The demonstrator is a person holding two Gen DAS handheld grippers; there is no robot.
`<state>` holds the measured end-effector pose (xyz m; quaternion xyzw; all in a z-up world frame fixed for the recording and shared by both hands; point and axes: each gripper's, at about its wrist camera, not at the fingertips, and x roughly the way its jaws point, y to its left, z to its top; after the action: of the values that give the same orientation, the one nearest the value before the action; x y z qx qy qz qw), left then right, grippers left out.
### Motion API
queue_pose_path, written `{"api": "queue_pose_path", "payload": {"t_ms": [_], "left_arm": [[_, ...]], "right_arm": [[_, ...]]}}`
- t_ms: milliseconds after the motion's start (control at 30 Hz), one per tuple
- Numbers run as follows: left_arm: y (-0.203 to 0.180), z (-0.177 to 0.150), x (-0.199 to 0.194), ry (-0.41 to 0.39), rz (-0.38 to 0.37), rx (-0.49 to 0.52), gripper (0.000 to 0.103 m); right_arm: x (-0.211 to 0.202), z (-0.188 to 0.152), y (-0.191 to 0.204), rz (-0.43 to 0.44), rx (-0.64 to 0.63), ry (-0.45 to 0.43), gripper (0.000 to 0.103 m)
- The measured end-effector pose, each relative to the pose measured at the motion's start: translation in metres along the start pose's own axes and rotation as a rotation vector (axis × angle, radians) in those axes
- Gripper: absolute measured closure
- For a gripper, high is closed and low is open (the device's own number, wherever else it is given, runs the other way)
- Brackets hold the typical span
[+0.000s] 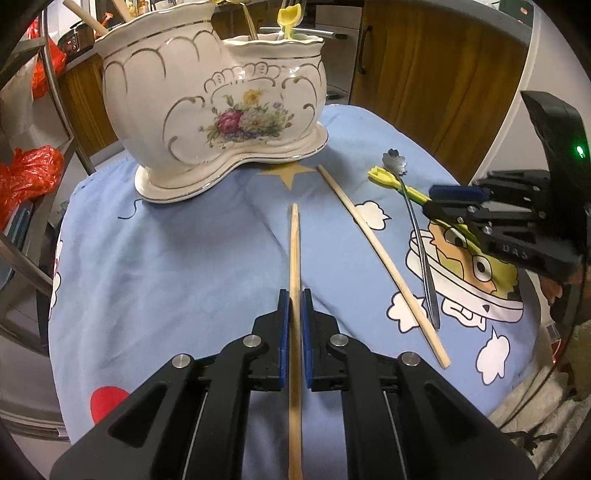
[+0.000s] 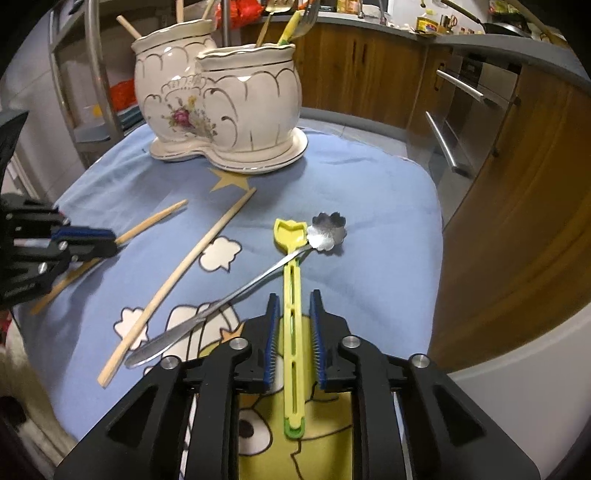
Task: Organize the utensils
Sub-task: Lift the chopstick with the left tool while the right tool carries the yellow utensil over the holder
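A white floral ceramic utensil holder (image 1: 214, 99) with two compartments stands at the back of the blue cloth; it also shows in the right wrist view (image 2: 221, 107). My left gripper (image 1: 294, 295) is shut on a wooden chopstick (image 1: 294, 251). A second chopstick (image 1: 380, 258) lies loose to its right. My right gripper (image 2: 293, 299) is open, its jaws on either side of a yellow plastic spoon (image 2: 293, 325) that lies on the cloth. A metal flower-bowl spoon (image 2: 236, 295) lies across the yellow spoon's neck.
The holder has chopsticks in its taller compartment and forks and a yellow spoon (image 1: 290, 22) in the lower one. Wooden kitchen cabinets (image 2: 498, 184) stand to the right. A metal rack (image 1: 55, 92) with red bags (image 1: 29, 173) stands to the left.
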<state>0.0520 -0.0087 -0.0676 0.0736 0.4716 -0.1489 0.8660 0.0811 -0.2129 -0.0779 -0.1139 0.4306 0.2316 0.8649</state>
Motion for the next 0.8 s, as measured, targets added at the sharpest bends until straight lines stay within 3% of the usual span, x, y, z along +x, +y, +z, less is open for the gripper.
{"api": "queue_pose_path", "payload": {"t_ms": [200,267,433,800], "left_arm": [[0.004,-0.003,0.001,-0.007,0.000,-0.018,0.096],[0.000,-0.004,0.005,-0.017,0.012,-0.010,0.097],[-0.003,-0.003,0.008,-0.030,0.011,-0.002,0.097],[0.006,-0.003,-0.026,-0.152,-0.014,-0.023,0.097]], "right_arm": [[0.007,0.004,-0.003,0.033,0.032,-0.015,0.083],[0.009,0.006,-0.005,0.046,0.048,-0.017,0.092],[0.006,0.006,-0.001,0.016,0.030,-0.042,0.093],[-0.044,0.011,0.012,0.014,-0.017,-0.270,0.093]]}}
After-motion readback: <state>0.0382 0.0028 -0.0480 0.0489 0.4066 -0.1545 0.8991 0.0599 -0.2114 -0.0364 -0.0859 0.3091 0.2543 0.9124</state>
